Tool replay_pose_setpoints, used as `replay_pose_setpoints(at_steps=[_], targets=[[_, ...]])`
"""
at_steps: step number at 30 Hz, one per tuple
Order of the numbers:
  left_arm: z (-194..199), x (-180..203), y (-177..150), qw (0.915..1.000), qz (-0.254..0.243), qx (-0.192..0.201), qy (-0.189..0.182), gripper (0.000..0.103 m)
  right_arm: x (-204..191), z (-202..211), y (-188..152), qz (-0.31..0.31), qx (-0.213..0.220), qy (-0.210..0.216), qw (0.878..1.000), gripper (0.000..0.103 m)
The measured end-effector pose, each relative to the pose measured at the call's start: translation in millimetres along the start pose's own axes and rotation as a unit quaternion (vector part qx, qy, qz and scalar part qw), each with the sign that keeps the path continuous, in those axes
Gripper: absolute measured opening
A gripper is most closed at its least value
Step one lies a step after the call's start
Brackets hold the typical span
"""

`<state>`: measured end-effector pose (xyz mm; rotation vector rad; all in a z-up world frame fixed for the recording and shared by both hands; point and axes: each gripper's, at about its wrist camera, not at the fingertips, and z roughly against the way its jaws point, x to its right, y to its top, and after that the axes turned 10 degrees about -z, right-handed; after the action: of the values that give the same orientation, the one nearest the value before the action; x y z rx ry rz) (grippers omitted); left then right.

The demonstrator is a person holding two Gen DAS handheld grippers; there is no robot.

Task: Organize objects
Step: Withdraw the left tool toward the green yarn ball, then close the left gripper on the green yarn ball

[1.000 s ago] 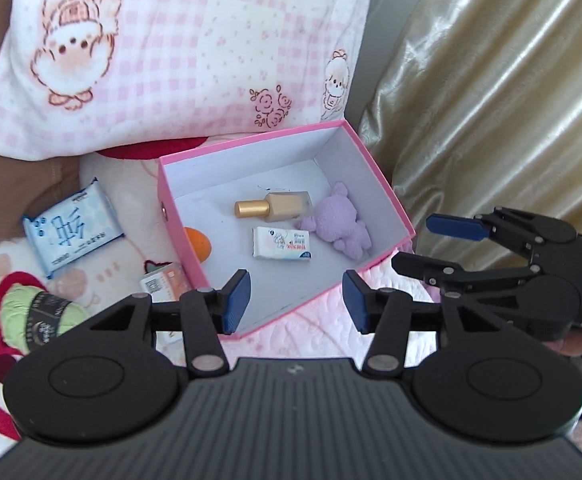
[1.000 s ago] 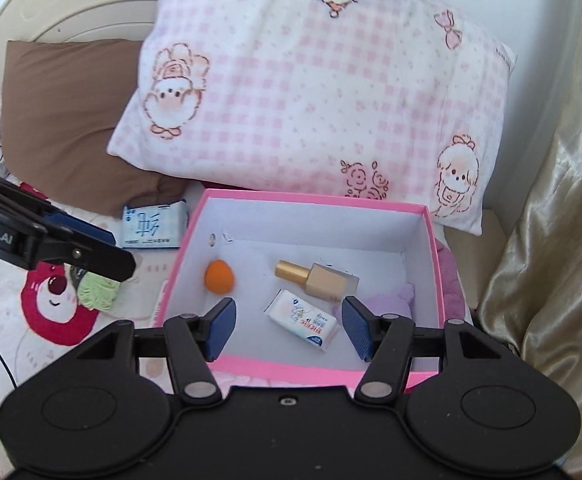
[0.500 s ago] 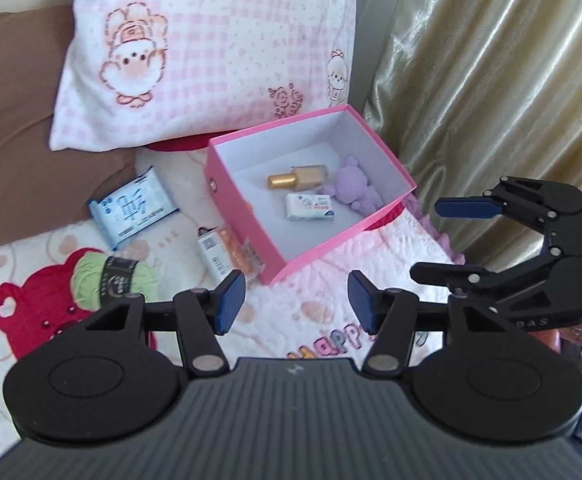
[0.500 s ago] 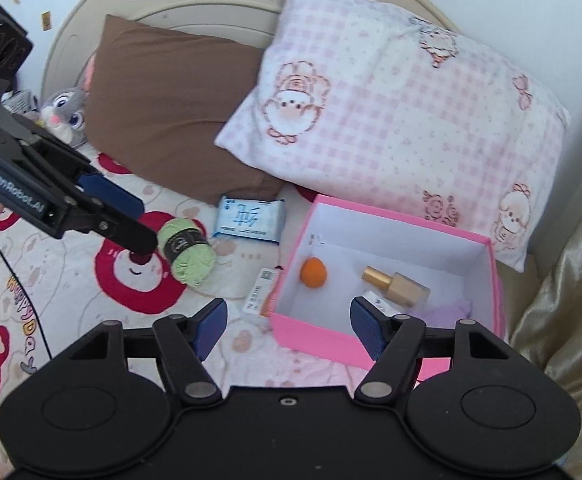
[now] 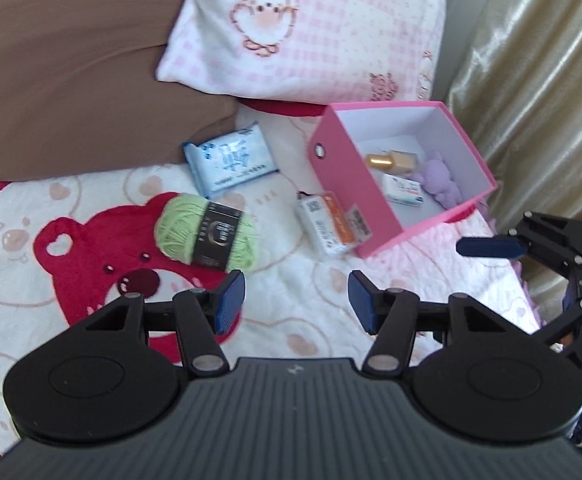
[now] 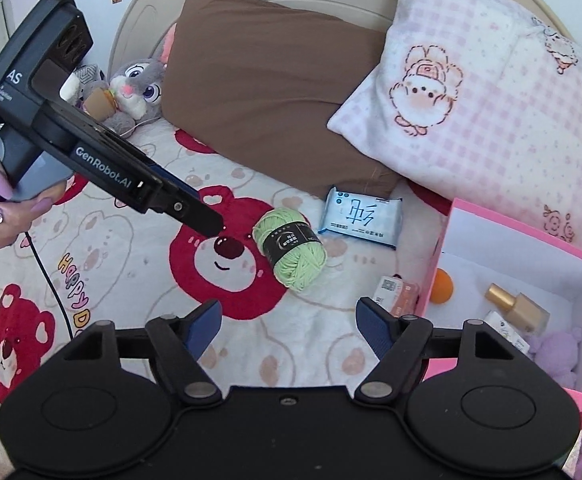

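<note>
Green yarn [image 5: 207, 232] lies near pink box [image 5: 347, 184].

1. Box [image 6: 531, 236] sits at the right of the bed cover [image 6: 131, 264], in front of the checked pillow [image 6: 491, 92].
2. In the box: bottle [image 6: 517, 307], ball [image 6: 441, 286], small packet [image 5: 403, 193], plush toy [image 5: 443, 180].
3. Flat sachet [image 5: 329, 222] lies just outside the box's left wall.
4. Yarn skein [image 6: 291, 248] lies left of the sachet; tissue pack [image 6: 361, 218] lies behind both, near the plain pillow [image 6: 267, 80].
5. Stuffed rabbit [image 6: 135, 90] sits left of the plain pillow.
</note>
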<state>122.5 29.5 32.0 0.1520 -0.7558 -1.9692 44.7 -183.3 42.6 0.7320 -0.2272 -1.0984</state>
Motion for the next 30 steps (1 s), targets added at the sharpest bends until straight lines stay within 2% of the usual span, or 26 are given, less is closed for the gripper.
replay_pose_setpoints(at_steps=[4,7,12,18,22,24,26,27,29,30], targets=[[-14.4,-22.4,-1.0,0.9998,-0.001,0.007,0.019,0.056,-3.4,-28.6,0.6,-0.008,-0.005,0.014,1.000,0.082],[-28.1,-38.8,-1.5,0.9997,0.004,0.012,0.019,0.056,-6.7,-52.0,-0.1,-0.010,-0.004,0.026,1.000,0.083],[-54.9,-68.9,-5.4,0.9984,0.055,-0.012,0.001,0.056,-6.6,-93.8,-3.3,-0.021,0.005,0.035,0.999,0.084],[-87.0,-90.8,-4.0,0.9986,0.052,-0.013,0.006,0.056,-2.1,-139.6,-9.1,-0.054,0.035,0.038,0.997,0.084],[-112.0,-101.5,-0.6,0.9989,0.023,-0.015,0.038,0.056,5.9,-170.3,-12.4,-0.086,0.034,0.016,0.996,0.084],[-124.0,-109.5,-0.6,0.9986,0.033,-0.026,0.032,0.056,10.9,-184.4,-13.8,-0.088,0.020,0.000,0.996,0.084],[-131.2,-113.8,-1.7,0.9988,0.034,-0.024,0.024,0.056,15.3,-193.4,-16.8,-0.095,0.015,0.003,0.995,0.084],[-132.6,-115.5,-2.4,0.9993,0.033,-0.016,0.012,0.056,17.7,-197.9,-18.6,-0.099,0.012,0.007,0.995,0.084],[-132.3,-120.3,-6.2,0.9988,0.031,0.019,-0.033,0.061,21.0,-204.2,-22.1,-0.102,0.020,0.009,0.994,0.084],[-133.5,-122.8,-7.3,0.9981,0.038,0.027,-0.040,0.061,20.6,-207.7,-25.1,-0.096,0.031,0.008,0.995,0.084]])
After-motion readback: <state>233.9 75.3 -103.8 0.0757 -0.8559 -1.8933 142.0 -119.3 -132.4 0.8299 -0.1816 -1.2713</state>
